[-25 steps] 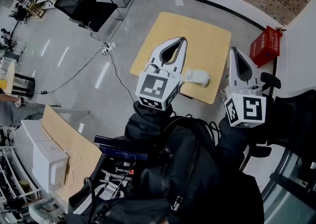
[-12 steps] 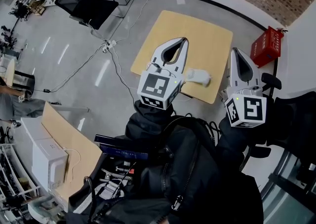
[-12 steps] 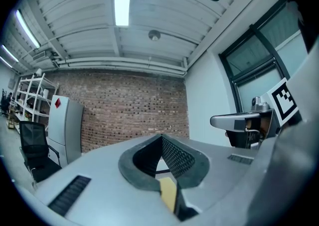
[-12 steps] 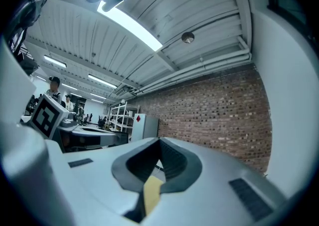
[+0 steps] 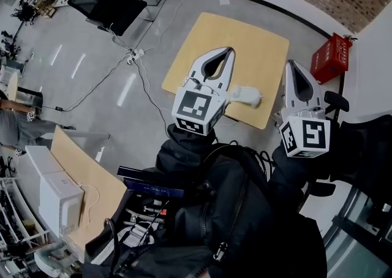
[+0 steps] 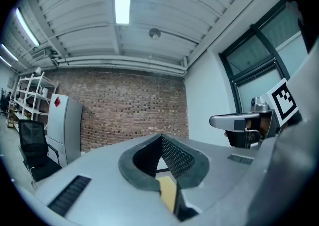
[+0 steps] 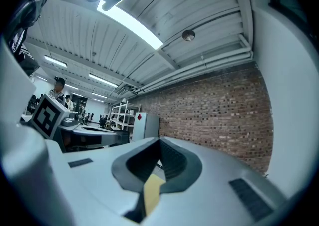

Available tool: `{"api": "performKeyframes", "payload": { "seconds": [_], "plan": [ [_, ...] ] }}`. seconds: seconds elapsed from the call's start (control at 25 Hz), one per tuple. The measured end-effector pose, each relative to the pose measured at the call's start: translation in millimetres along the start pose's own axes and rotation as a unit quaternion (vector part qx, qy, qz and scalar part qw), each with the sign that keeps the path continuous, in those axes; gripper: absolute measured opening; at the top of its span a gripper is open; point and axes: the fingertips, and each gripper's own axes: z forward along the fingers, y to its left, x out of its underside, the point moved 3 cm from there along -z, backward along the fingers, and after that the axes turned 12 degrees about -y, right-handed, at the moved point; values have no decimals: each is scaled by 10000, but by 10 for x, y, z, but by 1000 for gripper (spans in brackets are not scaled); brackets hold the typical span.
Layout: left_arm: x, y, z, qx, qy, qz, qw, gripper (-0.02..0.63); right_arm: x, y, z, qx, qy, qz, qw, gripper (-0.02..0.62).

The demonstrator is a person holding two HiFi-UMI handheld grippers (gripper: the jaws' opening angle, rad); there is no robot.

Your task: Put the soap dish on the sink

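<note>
A grey floor [image 5: 110, 68] spreads under a pale wooden table [image 5: 245, 38], with a black chair [image 5: 104, 1] well off to the upper left. Both tongs are held level above the table's near side. The left gripper [image 5: 226, 51] is clenched tip to tip, with nothing in the teardrop hollow between its jaws. The right gripper [image 5: 290, 62], by the table's right corner, is clenched and empty too. A red box [image 5: 329, 56] sits on the floor beyond it. The soap dish [image 5: 246, 95] lies on the table near its front edge, between the two grippers in the head view. It is small, white and rounded, with a short nub at its right end.
</note>
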Motion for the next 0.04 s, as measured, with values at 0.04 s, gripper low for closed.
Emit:
{"api": "performKeyframes", "payload": {
  "seconds": [0.04],
  "plan": [
    [4, 1, 3, 7, 2, 2, 10000, 2, 3, 0, 3, -3, 2, -4, 10000, 8]
  ]
}}
